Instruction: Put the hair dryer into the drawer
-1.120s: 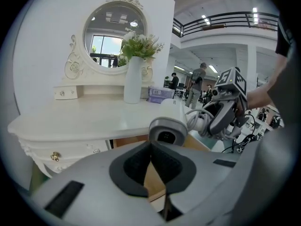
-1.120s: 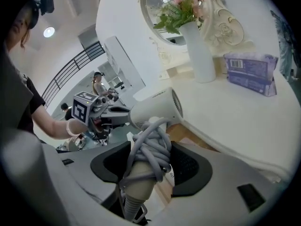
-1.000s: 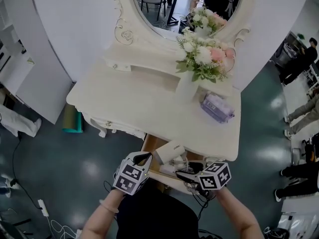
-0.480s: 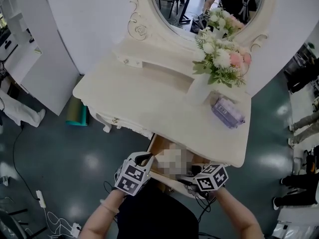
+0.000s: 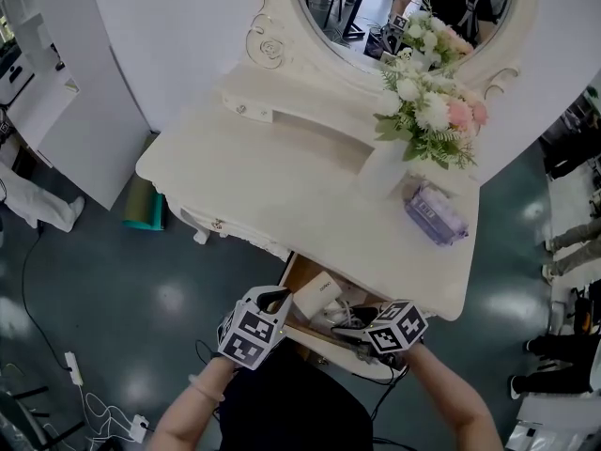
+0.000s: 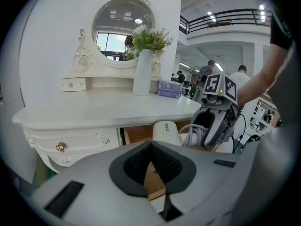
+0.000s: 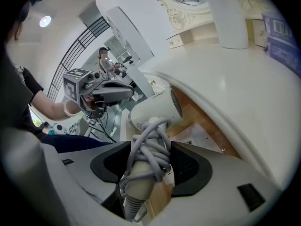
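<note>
White hair dryer (image 7: 155, 109) | our right gripper (image 7: 149, 163) pinches its cord-wrapped handle lengthwise, head hanging over the open drawer (image 7: 203, 134) (just below) | left gripper (image 6: 151, 166) pressed together, empty.

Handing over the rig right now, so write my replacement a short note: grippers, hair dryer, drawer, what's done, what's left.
Left gripper: shut, empty, by the drawer's front left corner.
Right gripper: shut on the cord-wrapped handle of the white plastic hair dryer.
Wooden drawer under the cream dressing table: open, with the dryer held over it.
Done: drawer open, dryer in grip.
Left: lower the dryer in and release.
</note>
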